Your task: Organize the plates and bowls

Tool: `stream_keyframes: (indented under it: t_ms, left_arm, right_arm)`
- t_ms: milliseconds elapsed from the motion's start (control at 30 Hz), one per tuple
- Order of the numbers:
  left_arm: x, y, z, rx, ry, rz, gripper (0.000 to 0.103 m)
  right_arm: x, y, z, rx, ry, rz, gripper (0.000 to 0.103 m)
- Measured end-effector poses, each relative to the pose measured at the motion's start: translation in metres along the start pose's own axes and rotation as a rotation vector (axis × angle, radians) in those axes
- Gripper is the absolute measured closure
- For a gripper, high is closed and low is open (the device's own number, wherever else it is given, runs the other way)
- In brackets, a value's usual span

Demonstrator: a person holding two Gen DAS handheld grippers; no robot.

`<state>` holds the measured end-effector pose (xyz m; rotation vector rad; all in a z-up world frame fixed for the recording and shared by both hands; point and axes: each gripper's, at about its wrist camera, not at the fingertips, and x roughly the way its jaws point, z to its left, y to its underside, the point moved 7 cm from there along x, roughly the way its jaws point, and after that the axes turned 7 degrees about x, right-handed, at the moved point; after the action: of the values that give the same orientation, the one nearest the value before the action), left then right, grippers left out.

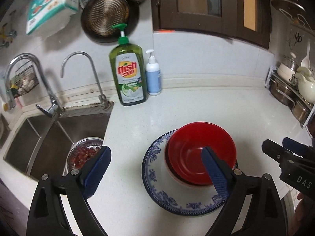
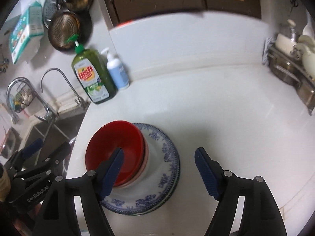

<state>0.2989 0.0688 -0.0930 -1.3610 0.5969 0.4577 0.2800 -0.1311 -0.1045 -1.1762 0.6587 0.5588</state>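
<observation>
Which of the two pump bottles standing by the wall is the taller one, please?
The green dish soap bottle with the green pump is the taller. The white and pale blue pump bottle stands just to its right, on the side away from the sink, and is clearly shorter.

My right gripper (image 2: 159, 157) hangs wide, nothing between its fingers, above the counter (image 2: 216, 108). A red bowl (image 2: 116, 143) tops a bowl stack on blue-patterned plates (image 2: 167, 167). My left gripper (image 2: 42, 149) shows at the lower left by the sink (image 2: 59, 129).

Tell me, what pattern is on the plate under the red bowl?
The plate is white with a blue floral border around its rim; the right wrist view shows it best.
</observation>
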Motion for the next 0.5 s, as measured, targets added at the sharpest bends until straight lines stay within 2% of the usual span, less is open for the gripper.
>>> stream_keyframes:
  t_ms: [133, 233, 300, 500]
  left_arm:
    - [-0.024, 0.01, -0.008, -0.004, -0.03, -0.049, 0.006]
    - [-0.045, 0.018, -0.015, -0.011, -0.043, -0.082, 0.005]
    - [-0.059, 0.024, -0.019, -0.017, -0.056, -0.109, 0.003]
    - [-0.104, 0.044, -0.033, -0.034, -0.087, -0.171, 0.0]
  right_arm:
    - [-0.022, 0.007, -0.008, -0.03, 0.008, -0.067, 0.027]
    - [-0.043, 0.015, -0.014, -0.059, 0.014, -0.115, 0.019]
    - [-0.059, 0.021, -0.018, -0.079, 0.011, -0.146, 0.019]
    - [-0.095, 0.042, -0.033, -0.098, -0.001, -0.193, 0.016]
